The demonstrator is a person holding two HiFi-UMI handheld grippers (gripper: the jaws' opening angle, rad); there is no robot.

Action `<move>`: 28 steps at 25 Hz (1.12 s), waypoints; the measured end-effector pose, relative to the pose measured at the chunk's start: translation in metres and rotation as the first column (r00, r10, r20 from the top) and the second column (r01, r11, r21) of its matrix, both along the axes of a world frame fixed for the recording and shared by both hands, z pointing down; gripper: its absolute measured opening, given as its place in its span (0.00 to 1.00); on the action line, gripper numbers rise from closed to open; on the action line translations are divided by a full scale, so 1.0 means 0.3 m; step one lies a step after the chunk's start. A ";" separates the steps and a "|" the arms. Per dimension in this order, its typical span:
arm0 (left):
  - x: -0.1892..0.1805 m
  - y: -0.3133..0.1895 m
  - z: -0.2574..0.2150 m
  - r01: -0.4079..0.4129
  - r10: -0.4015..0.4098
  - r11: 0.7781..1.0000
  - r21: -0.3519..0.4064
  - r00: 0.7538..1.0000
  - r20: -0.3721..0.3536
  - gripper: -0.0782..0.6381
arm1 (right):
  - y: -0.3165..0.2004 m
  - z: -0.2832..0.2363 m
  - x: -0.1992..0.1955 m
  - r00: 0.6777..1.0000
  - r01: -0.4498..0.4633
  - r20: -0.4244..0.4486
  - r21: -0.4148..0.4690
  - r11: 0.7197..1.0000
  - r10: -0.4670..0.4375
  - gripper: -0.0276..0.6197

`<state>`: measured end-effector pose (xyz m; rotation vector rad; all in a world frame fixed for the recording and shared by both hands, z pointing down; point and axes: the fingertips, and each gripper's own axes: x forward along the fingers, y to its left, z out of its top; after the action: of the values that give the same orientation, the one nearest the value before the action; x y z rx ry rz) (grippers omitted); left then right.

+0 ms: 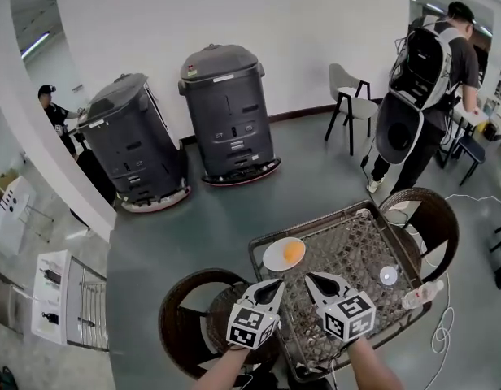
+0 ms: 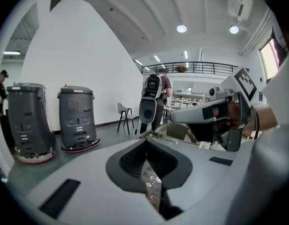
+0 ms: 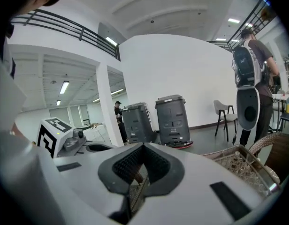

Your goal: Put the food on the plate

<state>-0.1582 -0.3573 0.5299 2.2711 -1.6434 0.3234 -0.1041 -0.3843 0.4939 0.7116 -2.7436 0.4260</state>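
Jaws closed and empty, the left gripper [image 1: 275, 284] and right gripper [image 1: 313, 278] hovered side by side just short of the white plate [image 1: 272, 260], where the orange food [image 1: 293, 252] already lay, apparently with nothing left to carry.

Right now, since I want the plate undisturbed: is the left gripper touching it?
Apart. The head view shows a strip of table between the shut left gripper and the near rim of the plate, which holds the orange food.
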 end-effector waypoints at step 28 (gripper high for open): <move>0.048 0.133 -0.352 -0.142 0.165 0.971 0.191 0.980 -0.115 0.12 | 0.159 -0.272 -0.083 0.989 0.040 0.138 0.136 0.990 -0.059 0.05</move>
<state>-0.1437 -0.3173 0.4244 2.5036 -1.4900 0.0591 -0.1290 -0.3367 0.4124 0.6671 -2.9391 0.2957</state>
